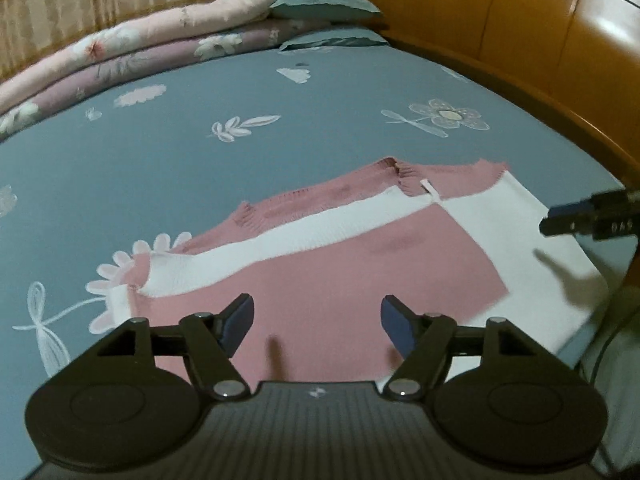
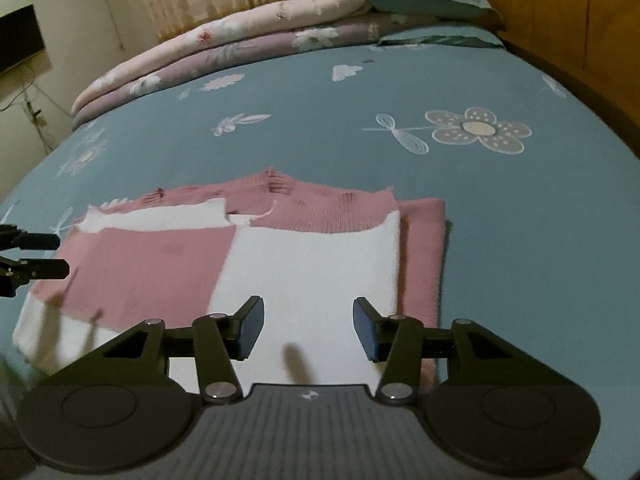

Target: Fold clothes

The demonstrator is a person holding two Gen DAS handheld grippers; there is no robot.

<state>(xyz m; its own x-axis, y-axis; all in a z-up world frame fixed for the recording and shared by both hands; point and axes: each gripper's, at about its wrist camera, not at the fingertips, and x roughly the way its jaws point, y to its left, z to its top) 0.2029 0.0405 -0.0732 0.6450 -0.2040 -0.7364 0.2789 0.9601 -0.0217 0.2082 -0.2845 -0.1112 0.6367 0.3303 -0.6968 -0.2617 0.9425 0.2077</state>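
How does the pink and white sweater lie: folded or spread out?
Partly folded: the sweater has its sleeves turned in across the body, and its right edge is doubled over.

Black left gripper (image 1: 317,322), ribbed grey body, blue-padded jaws, silver screws.

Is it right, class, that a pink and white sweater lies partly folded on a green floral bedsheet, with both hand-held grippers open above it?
Not quite: the bedsheet is blue, as the right wrist view shows. The sweater does lie partly folded, with left hand-held gripper and right hand-held gripper open above it.

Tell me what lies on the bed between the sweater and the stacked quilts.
Nothing: in the right wrist view, only bare blue bedsheet with printed flowers runs from the sweater up to the stacked quilts.
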